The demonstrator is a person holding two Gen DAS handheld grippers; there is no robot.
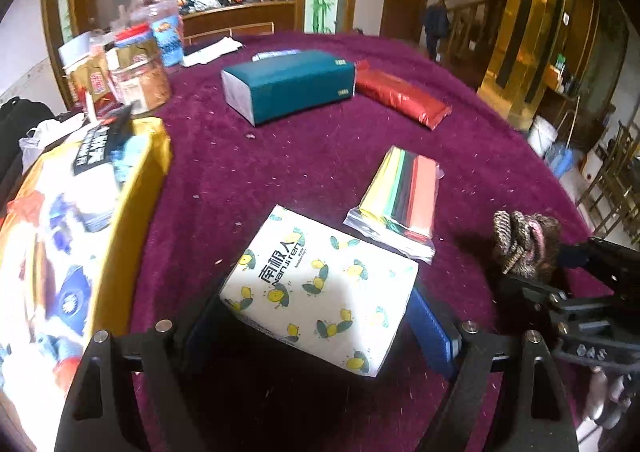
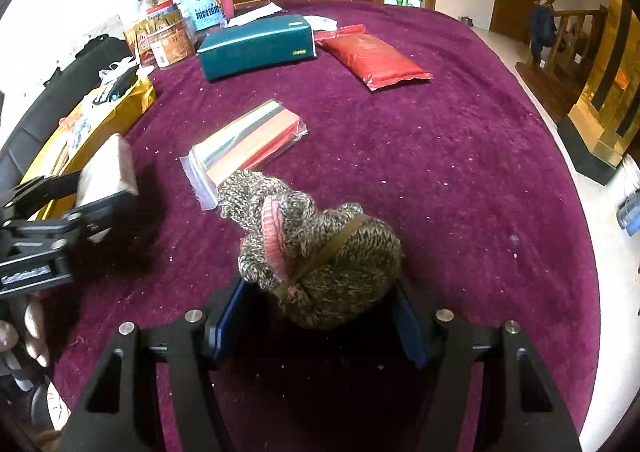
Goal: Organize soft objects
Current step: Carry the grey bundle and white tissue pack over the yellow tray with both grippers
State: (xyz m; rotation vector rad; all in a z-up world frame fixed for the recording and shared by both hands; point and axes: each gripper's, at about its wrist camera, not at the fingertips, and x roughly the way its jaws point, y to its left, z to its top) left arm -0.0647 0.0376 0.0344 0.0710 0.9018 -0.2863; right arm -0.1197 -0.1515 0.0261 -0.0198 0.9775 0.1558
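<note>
The left claw has the lemon-print tissue pack sitting between its two blue pads, which stand wide, one at each long side of the pack. From the left wrist view I cannot be sure the pads are pressing yet; the pack looks lifted slightly off the purple tablecloth, with shadow under its near corner. Just ahead of the claw and to its right lies a clear bag of coloured sheets; further ahead are a teal tissue box and a red packet. To the claw's left looms a big yellow pack. To do this step well, I'd say squeeze gently and evenly on the long sides so the soft pack does not buckle, and keep it level while carrying.

In the right wrist view, the right claw is about half open around a knitted bundle tied with a thin band. The pads sit close against its near end, one on each side, and seem to be gripping it. The bundle's far end rests beside the bag of sheets, just ahead. Off to this claw's left, the other claw holds its pack clear of the cloth. Here a grip across the fat middle would hold better than at the loose end; the wool may slip.
</note>
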